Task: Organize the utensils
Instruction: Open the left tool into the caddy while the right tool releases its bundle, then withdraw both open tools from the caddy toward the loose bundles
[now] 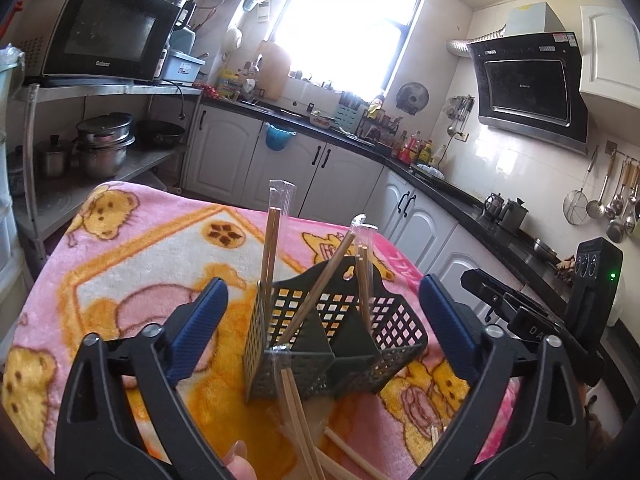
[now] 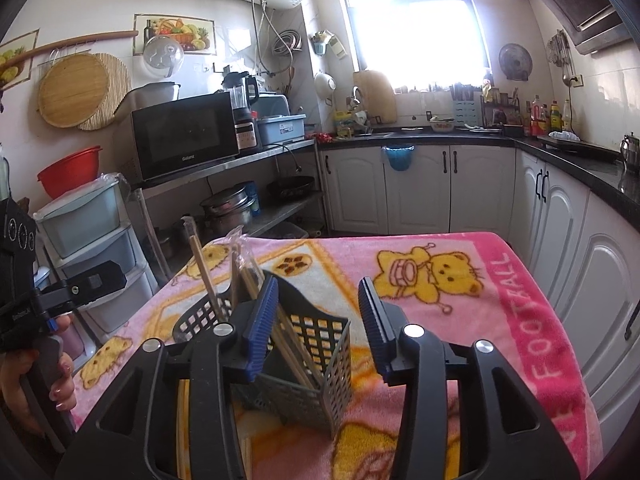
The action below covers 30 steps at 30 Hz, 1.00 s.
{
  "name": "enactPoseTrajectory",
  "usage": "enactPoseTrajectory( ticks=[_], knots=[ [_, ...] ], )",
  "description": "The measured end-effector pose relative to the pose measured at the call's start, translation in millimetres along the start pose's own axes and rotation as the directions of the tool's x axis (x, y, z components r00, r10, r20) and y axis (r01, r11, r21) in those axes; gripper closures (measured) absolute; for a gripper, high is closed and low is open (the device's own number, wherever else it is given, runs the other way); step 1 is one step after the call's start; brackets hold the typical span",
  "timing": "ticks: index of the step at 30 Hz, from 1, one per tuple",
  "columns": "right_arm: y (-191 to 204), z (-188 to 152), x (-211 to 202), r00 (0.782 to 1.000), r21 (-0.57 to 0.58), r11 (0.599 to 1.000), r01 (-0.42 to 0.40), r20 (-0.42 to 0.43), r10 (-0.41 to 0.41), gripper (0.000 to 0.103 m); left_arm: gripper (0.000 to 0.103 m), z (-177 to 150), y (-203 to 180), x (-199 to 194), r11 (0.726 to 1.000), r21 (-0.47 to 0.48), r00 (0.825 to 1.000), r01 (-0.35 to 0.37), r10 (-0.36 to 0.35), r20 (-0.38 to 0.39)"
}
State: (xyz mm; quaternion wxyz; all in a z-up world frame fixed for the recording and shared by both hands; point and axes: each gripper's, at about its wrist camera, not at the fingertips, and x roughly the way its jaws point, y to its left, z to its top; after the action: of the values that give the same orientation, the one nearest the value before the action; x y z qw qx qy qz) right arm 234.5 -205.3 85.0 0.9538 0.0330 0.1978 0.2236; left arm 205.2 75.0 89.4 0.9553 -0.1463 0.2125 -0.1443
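A dark perforated utensil caddy (image 1: 348, 340) with dividers stands on the pink bear blanket (image 1: 132, 264). Wrapped wooden chopstick pairs (image 1: 272, 240) stand tilted in its compartments. More wrapped chopsticks (image 1: 304, 432) lie on the blanket just in front of it. My left gripper (image 1: 324, 320) is open, its blue fingers either side of the caddy, holding nothing. In the right wrist view the caddy (image 2: 320, 352) sits between and below the fingers of my right gripper (image 2: 320, 320), which is open and empty. Chopsticks (image 2: 208, 276) lean out of the caddy to the left.
The blanket-covered table (image 2: 520, 320) has white cabinets (image 2: 420, 188) and a black counter behind and to the right. A metal shelf with a microwave (image 2: 184, 140) and pots stands at the left. Plastic drawers (image 2: 84, 240) stand beside the table's left edge.
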Motion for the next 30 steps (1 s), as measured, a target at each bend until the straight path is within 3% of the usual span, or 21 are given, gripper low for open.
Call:
enactPoseTrajectory(
  ticks=[12, 30],
  knots=[
    [14, -18, -15, 0.999, -0.036, 0.999, -0.028, -0.035, 0.027, 0.048, 0.011, -19, -1, -8, 0.999, 0.023, 0.999, -0.046, 0.047, -0.026],
    [35, -53, -15, 0.988, -0.101, 0.992, -0.073, -0.145, 0.058, 0.047, 0.011, -49, 11, -12, 0.996, 0.013, 0.992, -0.09, 0.091, -0.086]
  ],
)
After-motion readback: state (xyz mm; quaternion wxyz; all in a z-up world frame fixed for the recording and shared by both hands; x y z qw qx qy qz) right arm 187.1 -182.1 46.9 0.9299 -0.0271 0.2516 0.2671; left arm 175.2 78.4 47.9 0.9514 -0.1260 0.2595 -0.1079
